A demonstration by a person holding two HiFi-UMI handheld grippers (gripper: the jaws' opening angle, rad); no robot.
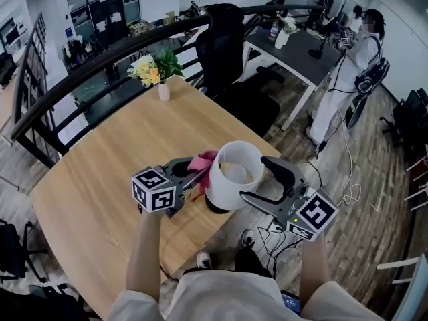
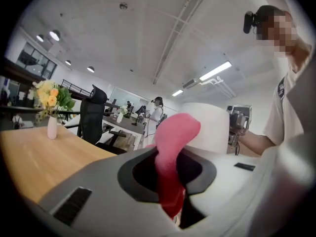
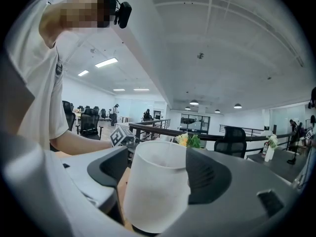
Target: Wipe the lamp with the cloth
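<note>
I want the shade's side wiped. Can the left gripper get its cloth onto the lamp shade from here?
Probably yes. The left gripper holds the pink cloth right beside the lamp shade, with nothing between them. The right gripper has its jaws on the shade's opposite side, leaving this side free.

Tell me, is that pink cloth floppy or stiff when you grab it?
Probably floppy: the pink cloth curls over and droops where it sticks out of the left tongs. It's likely light too, since one small pinch holds it up. Its surface looks fuzzy, so it probably won't slide out easily.
</note>
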